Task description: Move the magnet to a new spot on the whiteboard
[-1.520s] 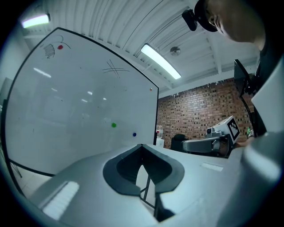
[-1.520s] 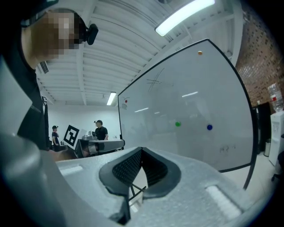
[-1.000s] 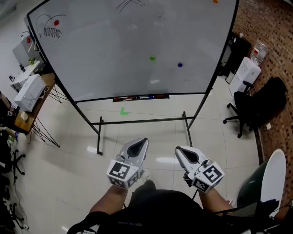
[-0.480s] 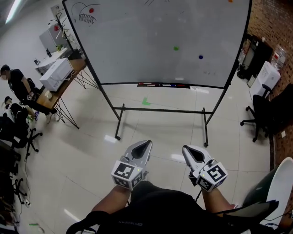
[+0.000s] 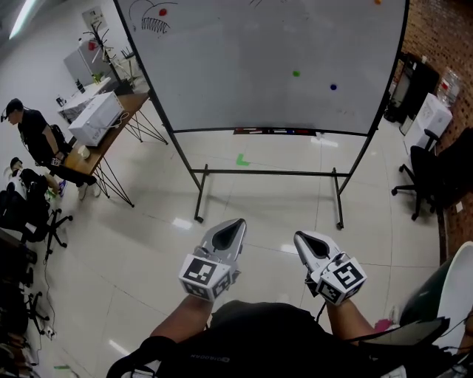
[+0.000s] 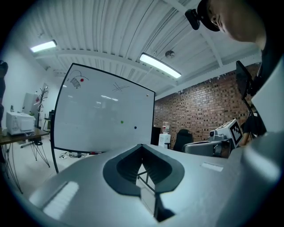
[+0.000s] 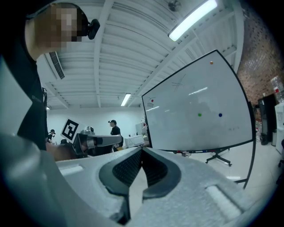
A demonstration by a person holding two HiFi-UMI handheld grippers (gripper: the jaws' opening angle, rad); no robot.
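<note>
Both grippers are held low and close to the body, well apart from the whiteboard (image 5: 244,59), which stands on its frame across the floor. The left gripper (image 5: 235,224) is seen with its jaws brought together at the tips and nothing between them. Same story for the right gripper (image 5: 301,238): closed, nothing carried.

As for the magnet, four dots can be made out on the board. A green magnet (image 5: 295,73) and a blue magnet (image 5: 332,86) are stuck near each other in the right half, closer to the bottom edge than the top. A red magnet (image 5: 162,11) is up by the top left corner next to a scribble, and an orange magnet (image 5: 378,1) is by the top right corner. Which one is meant can't be told from here.

On the step in hand, it's judged that no grab or placing is going on, since the board is out of reach. That fits a walk-up with the magnet yet to be picked, and just as well a step-back with it already put in its new spot. Anything more at the board would call for the gap to be closed
</note>
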